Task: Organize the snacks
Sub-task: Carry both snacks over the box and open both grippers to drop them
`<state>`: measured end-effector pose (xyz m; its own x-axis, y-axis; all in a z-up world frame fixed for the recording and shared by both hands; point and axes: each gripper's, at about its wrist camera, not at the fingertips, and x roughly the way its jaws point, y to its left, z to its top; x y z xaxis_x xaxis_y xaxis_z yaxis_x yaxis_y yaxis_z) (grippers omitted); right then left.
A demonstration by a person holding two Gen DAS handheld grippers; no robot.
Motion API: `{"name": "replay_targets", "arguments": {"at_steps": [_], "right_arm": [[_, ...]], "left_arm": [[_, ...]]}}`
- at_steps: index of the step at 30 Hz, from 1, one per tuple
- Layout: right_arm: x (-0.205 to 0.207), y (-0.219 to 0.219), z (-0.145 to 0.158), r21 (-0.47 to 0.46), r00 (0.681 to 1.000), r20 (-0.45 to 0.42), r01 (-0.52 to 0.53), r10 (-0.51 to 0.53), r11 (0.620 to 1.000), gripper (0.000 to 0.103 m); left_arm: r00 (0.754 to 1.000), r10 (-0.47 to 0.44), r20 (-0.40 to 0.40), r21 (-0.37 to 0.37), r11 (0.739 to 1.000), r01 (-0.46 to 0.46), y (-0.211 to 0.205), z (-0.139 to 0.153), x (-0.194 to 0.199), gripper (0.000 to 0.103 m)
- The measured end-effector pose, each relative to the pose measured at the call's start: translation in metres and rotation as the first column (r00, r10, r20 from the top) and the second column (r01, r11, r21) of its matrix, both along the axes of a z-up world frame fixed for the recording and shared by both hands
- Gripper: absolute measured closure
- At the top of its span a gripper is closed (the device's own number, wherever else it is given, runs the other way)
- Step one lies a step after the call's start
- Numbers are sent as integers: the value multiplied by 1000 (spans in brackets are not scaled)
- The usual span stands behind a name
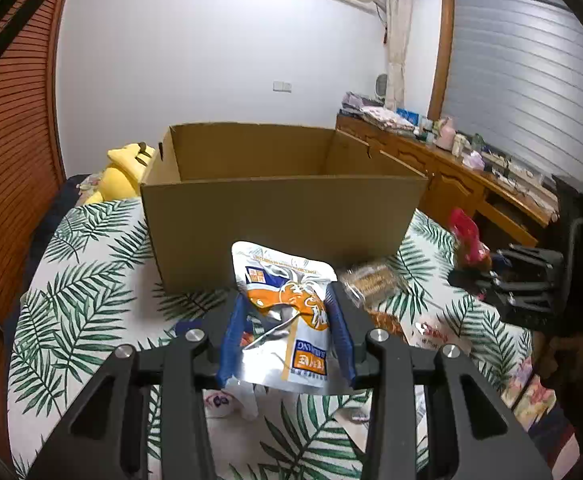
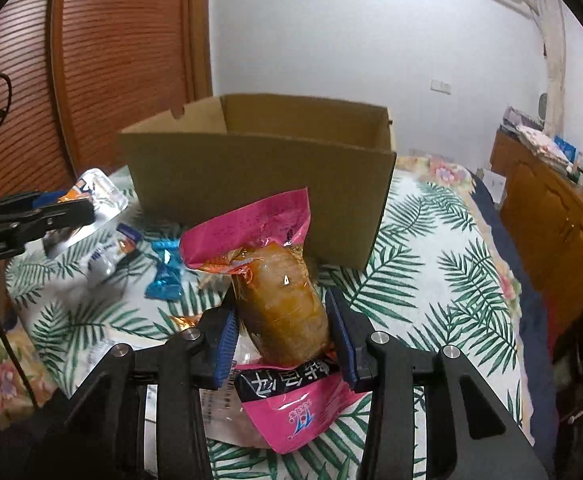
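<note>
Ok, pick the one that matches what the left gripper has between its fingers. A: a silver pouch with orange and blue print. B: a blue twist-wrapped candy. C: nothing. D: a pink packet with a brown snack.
A: the left gripper has its blue pads pressed on the silver pouch; the pink packet is in the right gripper.

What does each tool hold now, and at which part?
Left tool: silver and orange pouch, held across its middle. Right tool: pink snack pack, held at its bulging brown middle.
</note>
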<state>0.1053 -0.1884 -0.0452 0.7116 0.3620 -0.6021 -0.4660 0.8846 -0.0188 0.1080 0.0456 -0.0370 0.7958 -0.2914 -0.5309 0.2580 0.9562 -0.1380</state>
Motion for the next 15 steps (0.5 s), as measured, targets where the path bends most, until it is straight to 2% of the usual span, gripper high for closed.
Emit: {"name": "replay_targets", "arguments": {"at_steps": [4, 10, 15], "right_arm": [[-10, 1, 4, -18, 1000, 22, -3, 3, 1000, 61], [-18, 1, 12, -8, 999, 37, -8, 9, 1000, 61], [-17, 7, 25, -48, 998, 65, -21, 24, 999, 61]], "left_arm": [[1000, 24, 7, -24, 999, -24, 5, 2, 5, 65], [999, 39, 25, -13, 999, -38, 6, 10, 14, 65], [998, 41, 53, -12, 999, -40, 10, 25, 27, 65]]}}
